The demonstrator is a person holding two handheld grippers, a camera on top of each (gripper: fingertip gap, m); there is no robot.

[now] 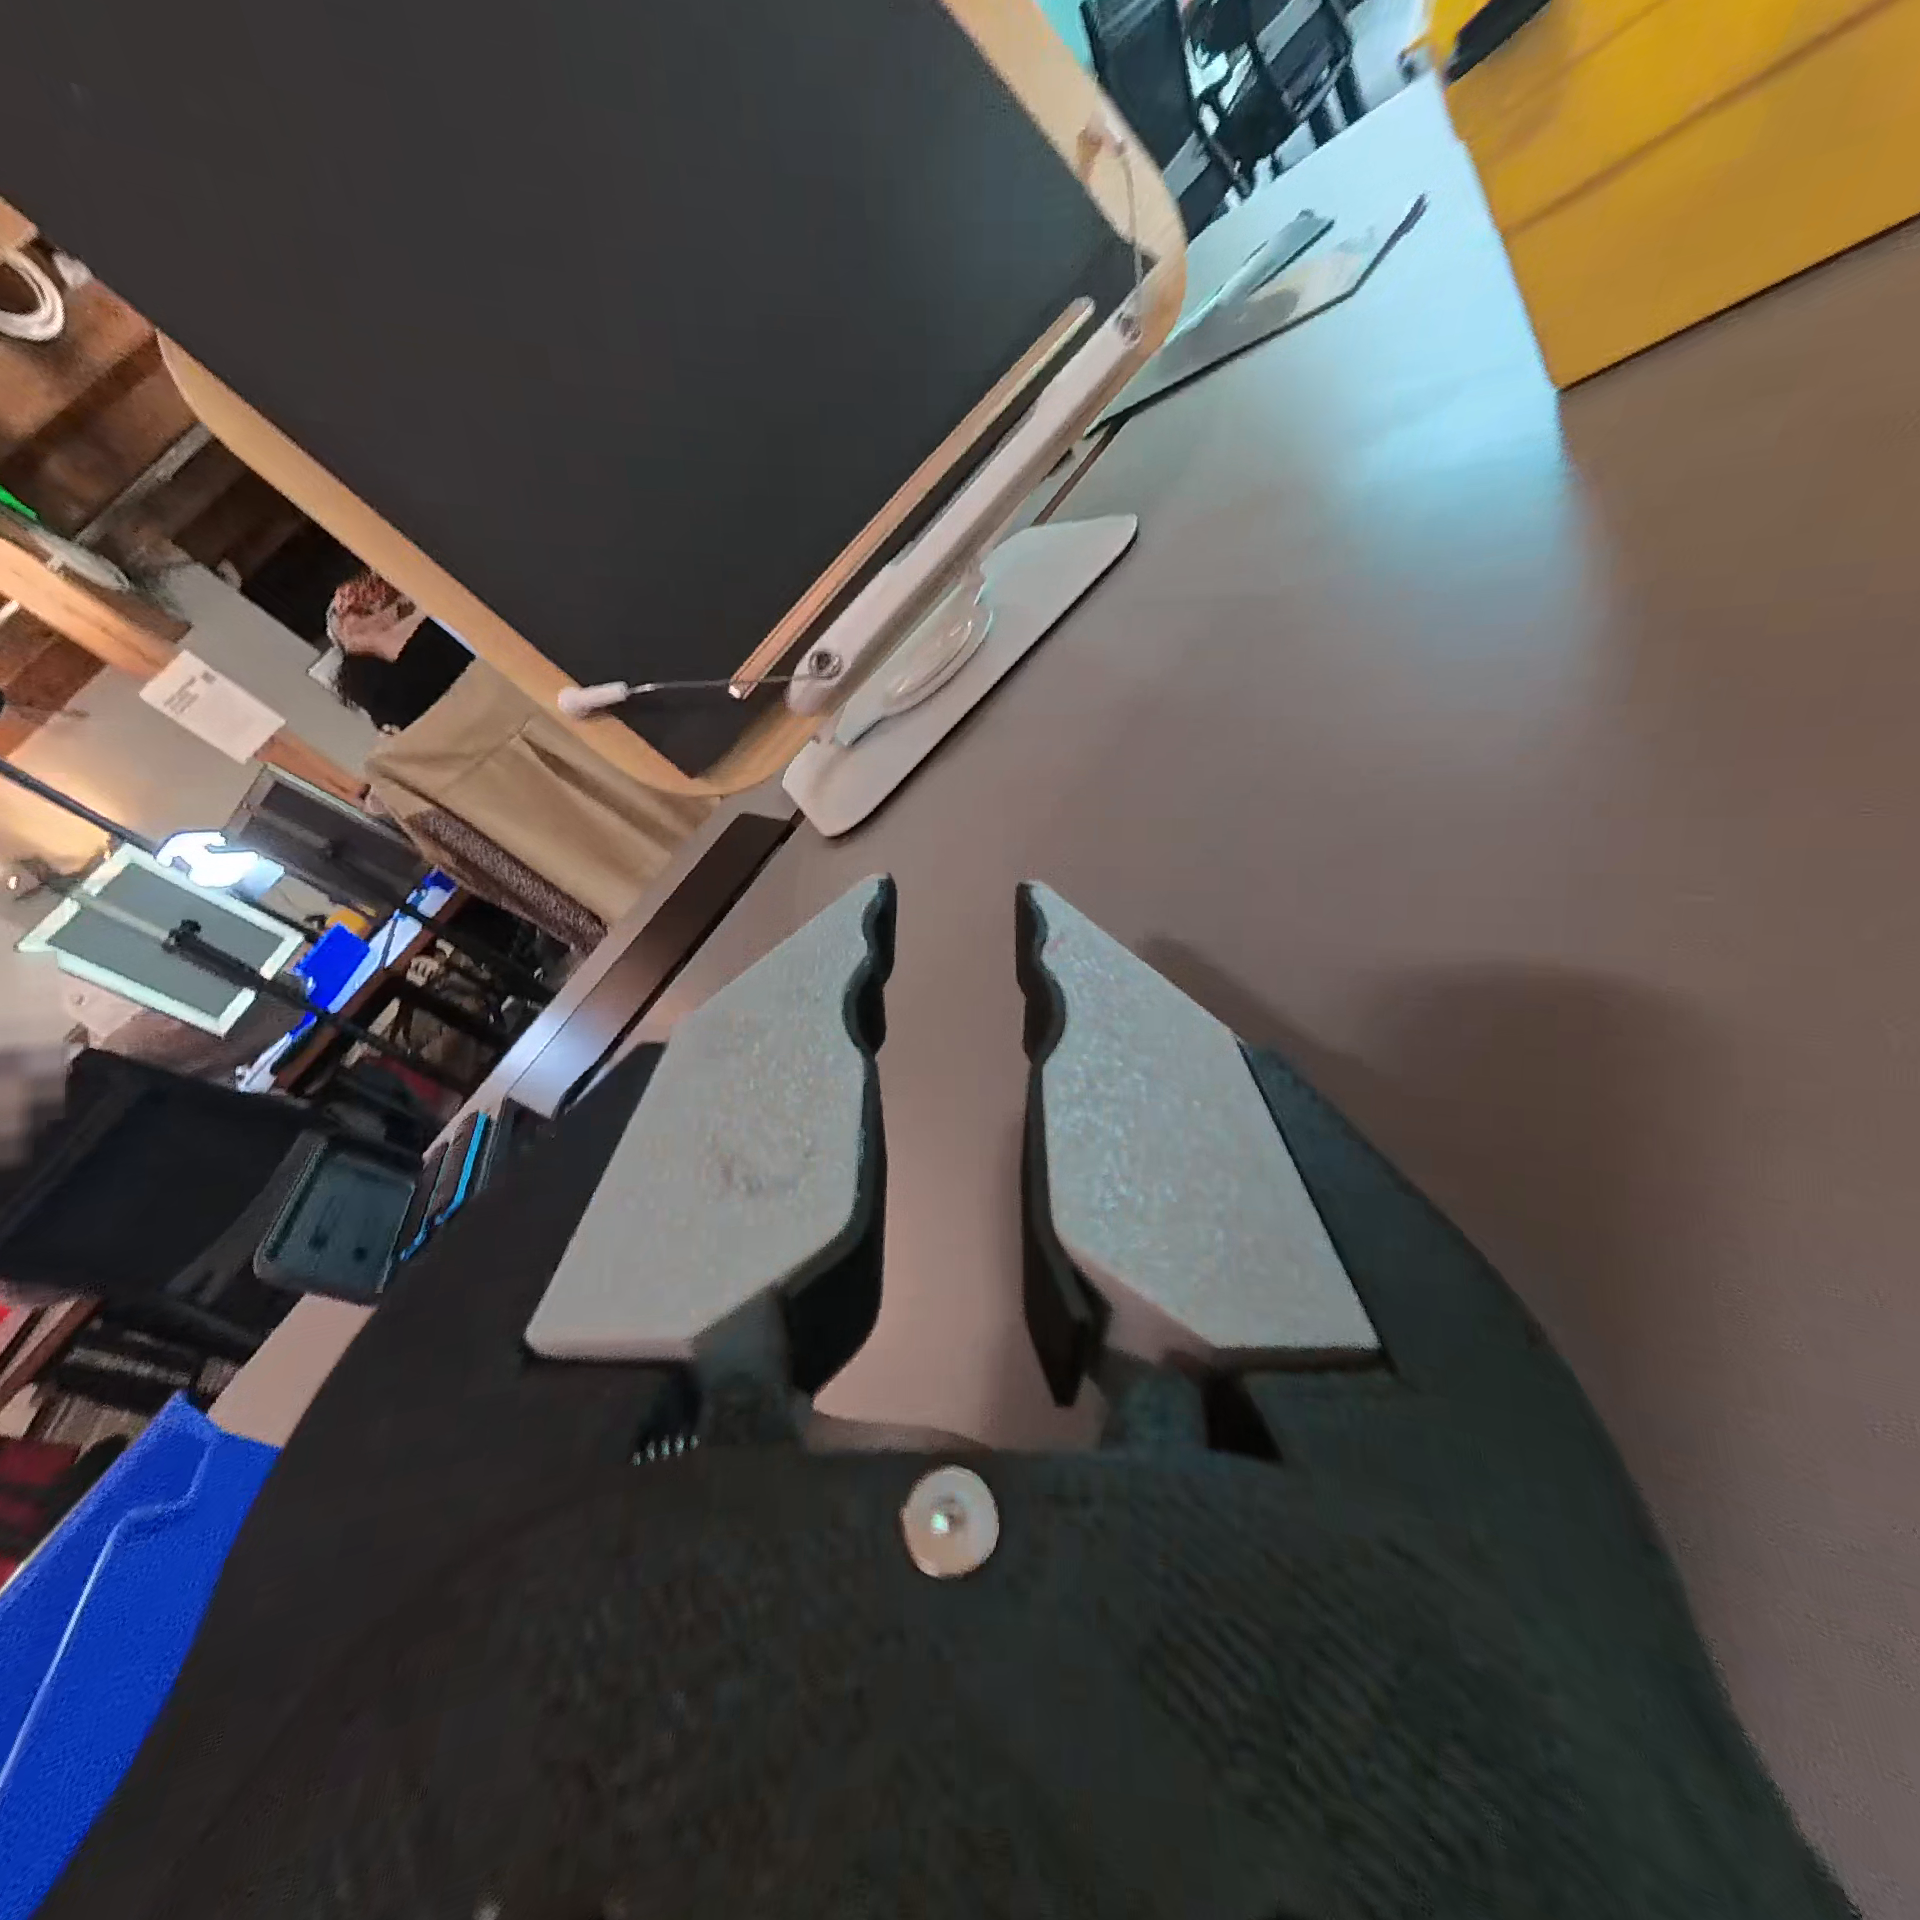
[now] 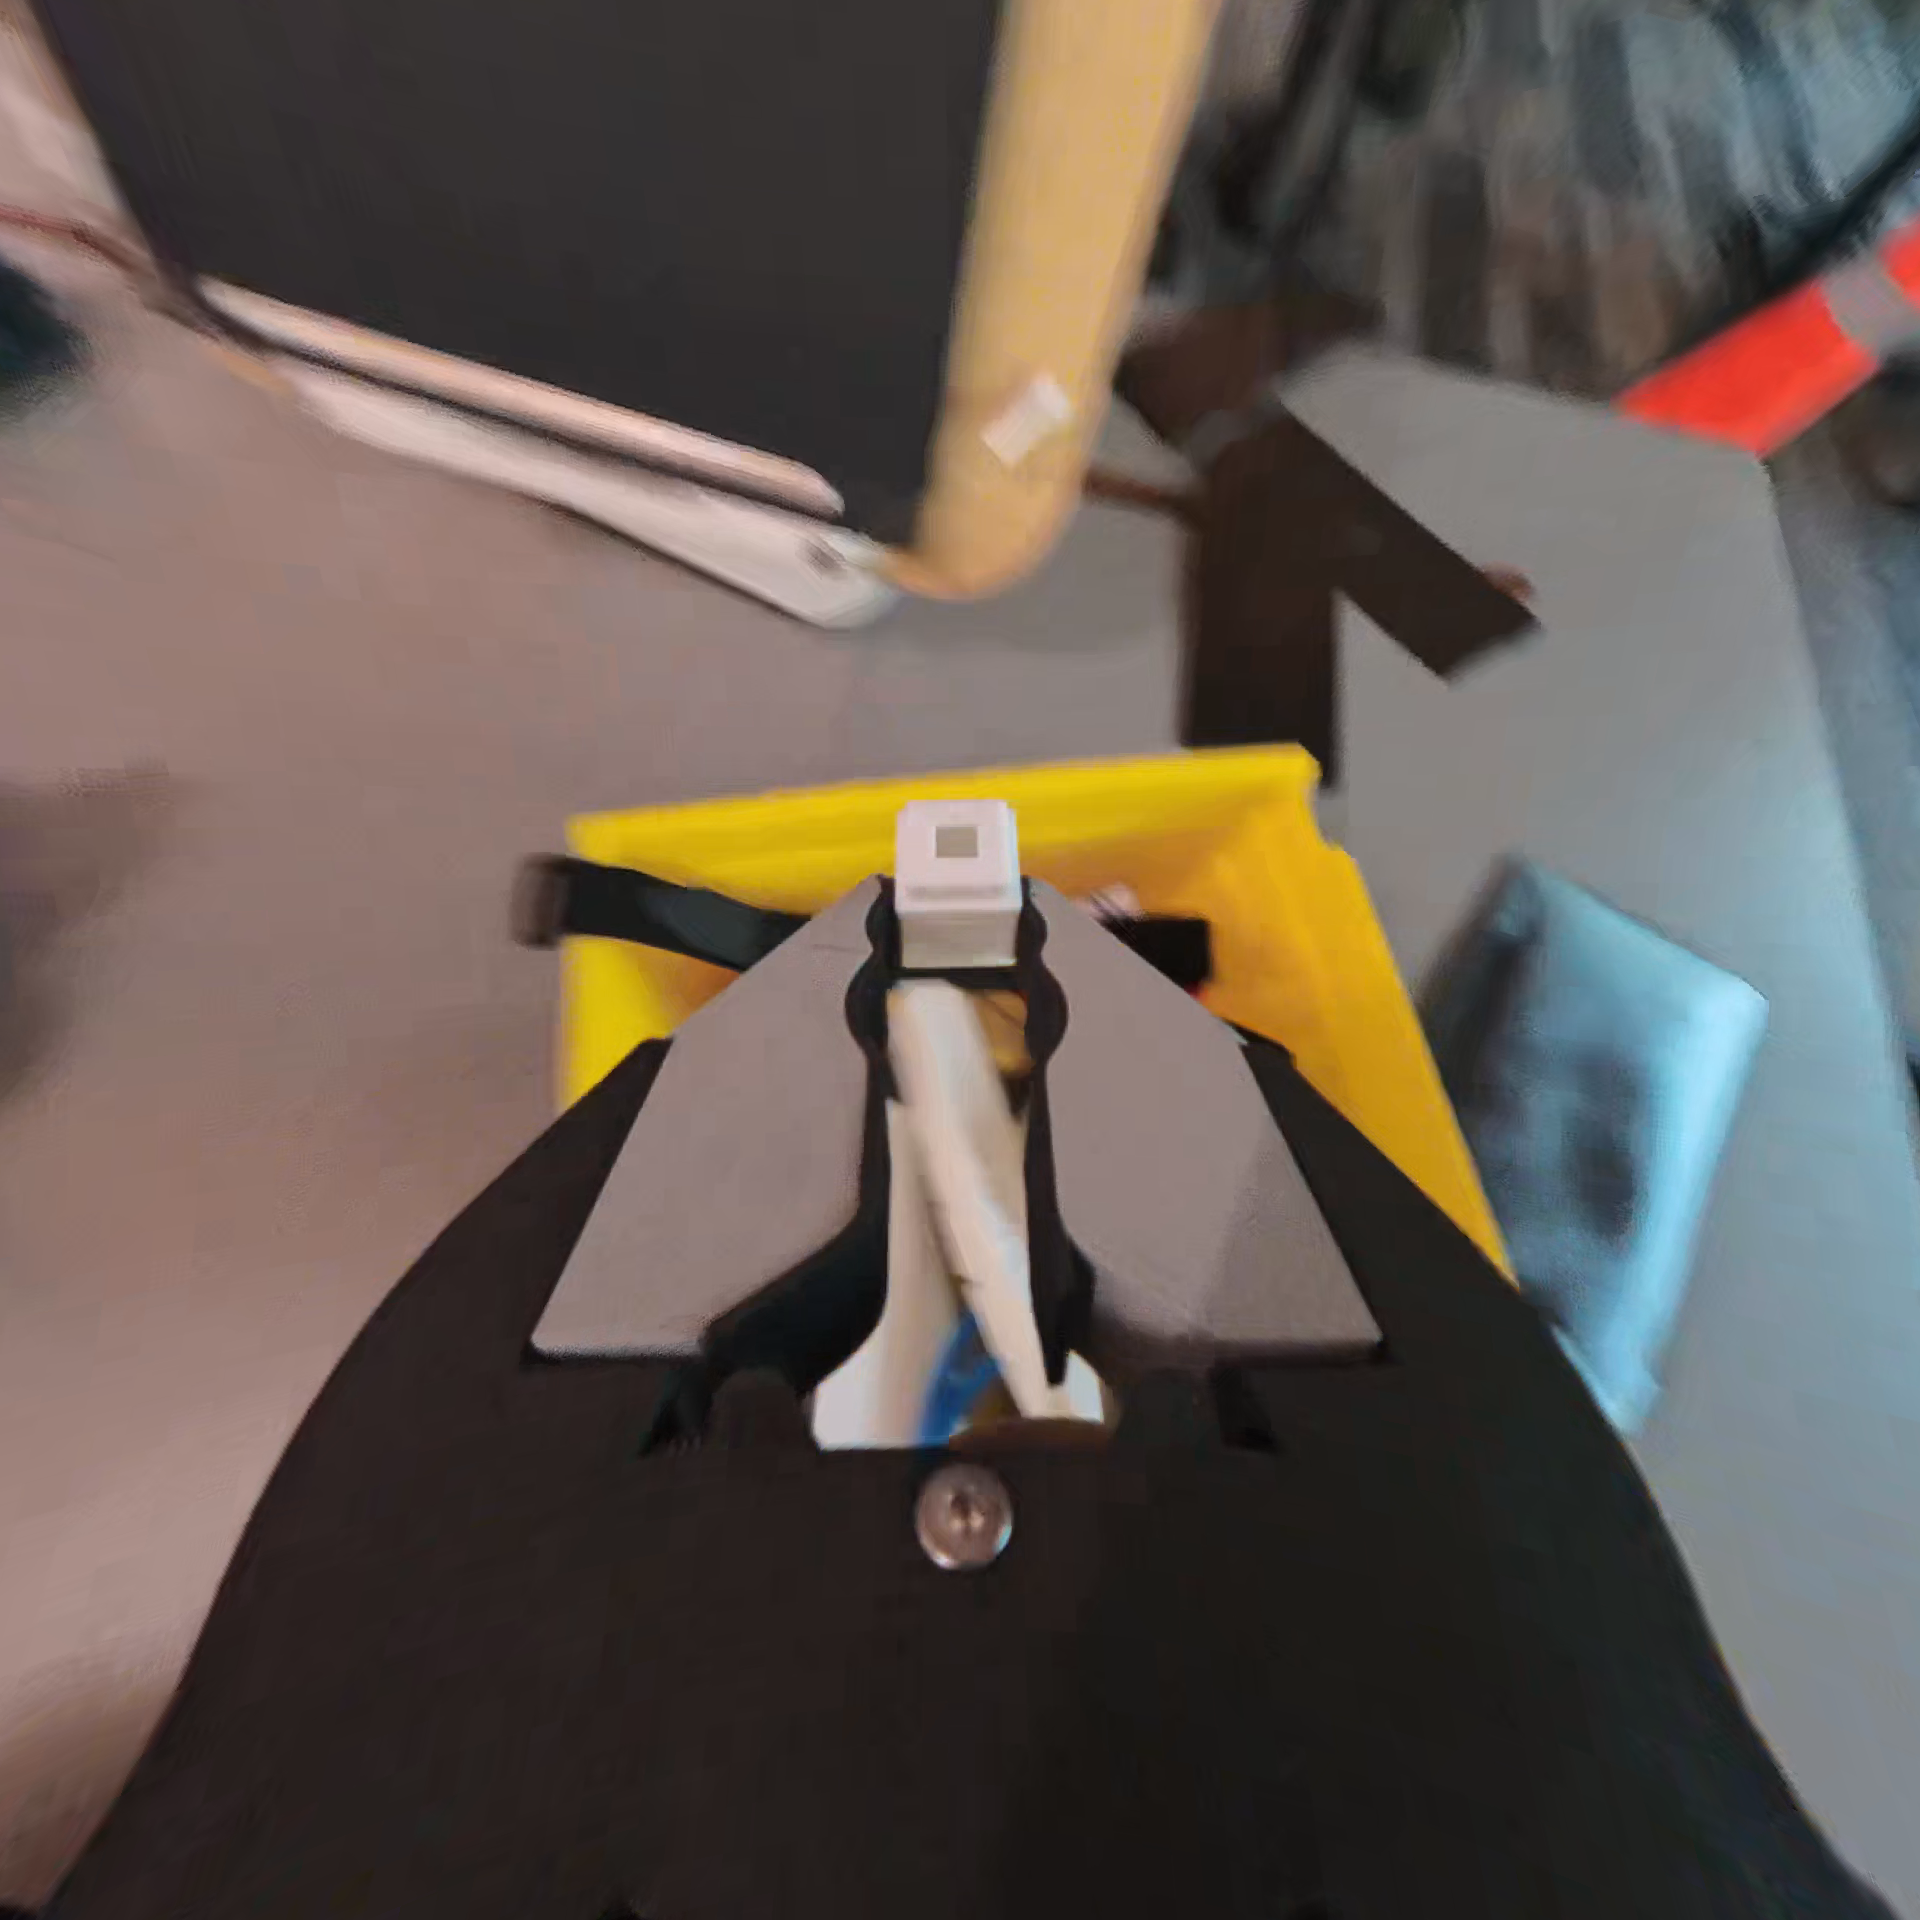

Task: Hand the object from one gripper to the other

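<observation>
The right claw (image 2: 958,914) is clamped on a white square-headed object (image 2: 956,883); the left claw (image 1: 954,940) gapes empty.

Matt brown table (image 1: 1455,831), glossy yellow plastic bin (image 2: 1299,935), smooth white plastic object (image 2: 956,894).

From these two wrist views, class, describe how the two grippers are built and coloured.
Both match: the left gripper and right gripper each have a textured black body, one silver screw at centre, and two flat grey angular fingers edged with wavy black pads.
</observation>
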